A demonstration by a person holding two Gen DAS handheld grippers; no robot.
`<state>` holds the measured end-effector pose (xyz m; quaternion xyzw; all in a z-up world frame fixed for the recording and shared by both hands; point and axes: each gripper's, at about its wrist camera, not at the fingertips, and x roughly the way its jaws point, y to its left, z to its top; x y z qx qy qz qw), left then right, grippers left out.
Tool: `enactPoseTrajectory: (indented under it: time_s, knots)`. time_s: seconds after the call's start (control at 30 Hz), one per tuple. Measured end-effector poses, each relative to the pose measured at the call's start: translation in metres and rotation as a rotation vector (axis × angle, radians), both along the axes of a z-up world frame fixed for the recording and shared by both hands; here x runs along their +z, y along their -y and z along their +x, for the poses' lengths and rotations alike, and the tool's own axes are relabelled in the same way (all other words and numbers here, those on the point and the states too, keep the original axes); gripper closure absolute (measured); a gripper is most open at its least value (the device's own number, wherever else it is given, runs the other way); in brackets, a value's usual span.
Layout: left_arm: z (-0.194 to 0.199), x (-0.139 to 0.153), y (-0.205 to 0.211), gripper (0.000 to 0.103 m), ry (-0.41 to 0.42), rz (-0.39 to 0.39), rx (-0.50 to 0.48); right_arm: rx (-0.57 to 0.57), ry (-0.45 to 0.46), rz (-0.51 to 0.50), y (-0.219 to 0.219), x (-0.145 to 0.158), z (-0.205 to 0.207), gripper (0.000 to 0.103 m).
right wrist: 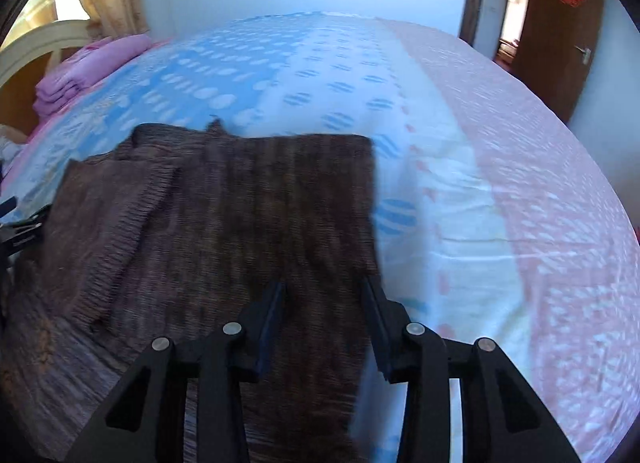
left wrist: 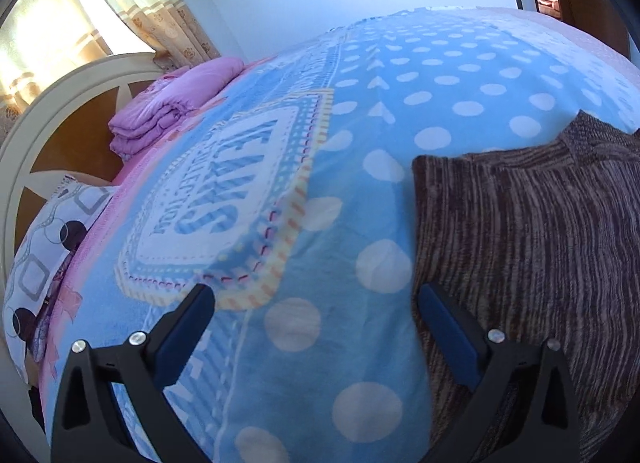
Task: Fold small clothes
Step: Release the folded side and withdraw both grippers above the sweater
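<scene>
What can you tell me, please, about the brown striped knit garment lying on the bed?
The brown striped knit garment is a soft, finely ribbed piece in dark brown with paler streaks. It lies flat on the blue polka-dot blanket, with one flap folded over along its left side. The right gripper hovers open above its near edge.

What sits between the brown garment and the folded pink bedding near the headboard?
Only bare blue polka-dot blanket between the brown knit garment and the folded pink bedding; the left wrist view shows it best.

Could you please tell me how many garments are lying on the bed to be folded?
1: a brown knit garment, partly folded, near the bed's front edge. The pink stack by the headboard looks like bedding.
</scene>
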<state>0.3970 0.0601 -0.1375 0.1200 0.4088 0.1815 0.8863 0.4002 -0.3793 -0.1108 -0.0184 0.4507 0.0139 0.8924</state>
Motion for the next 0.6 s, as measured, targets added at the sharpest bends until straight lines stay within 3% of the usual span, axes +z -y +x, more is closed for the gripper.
enactPoseTrajectory:
  time_s: [0.07,0.2,0.27,0.33,0.4,0.47,0.6]
  knots:
    - [-0.002,0.0,-0.006,0.0,0.001,-0.025,0.021,-0.018,0.005,0.021,0.01,0.002,-0.002,0.04]
    - [-0.004,0.0,-0.009,0.0,0.001,-0.033,0.034,-0.034,0.095,-0.114,-0.01,0.023,-0.006,0.04]
    - [-0.003,-0.001,-0.007,0.0,0.001,-0.015,0.032,-0.014,0.044,-0.102,-0.019,0.018,0.005,0.04]
    - [-0.003,-0.002,-0.005,0.0,0.003,0.0,0.031,-0.042,0.0,-0.155,-0.018,0.007,0.017,0.04]
    - [-0.003,-0.002,-0.006,0.0,-0.001,-0.006,0.034,-0.094,0.001,-0.147,-0.004,0.003,0.02,0.025]
    - [-0.003,-0.002,-0.006,0.0,-0.002,-0.01,0.038,-0.123,-0.001,-0.128,0.008,0.003,0.018,0.024]
    - [-0.003,-0.004,-0.005,0.0,-0.007,0.001,0.043,-0.171,0.04,-0.183,0.008,0.007,0.005,0.024]
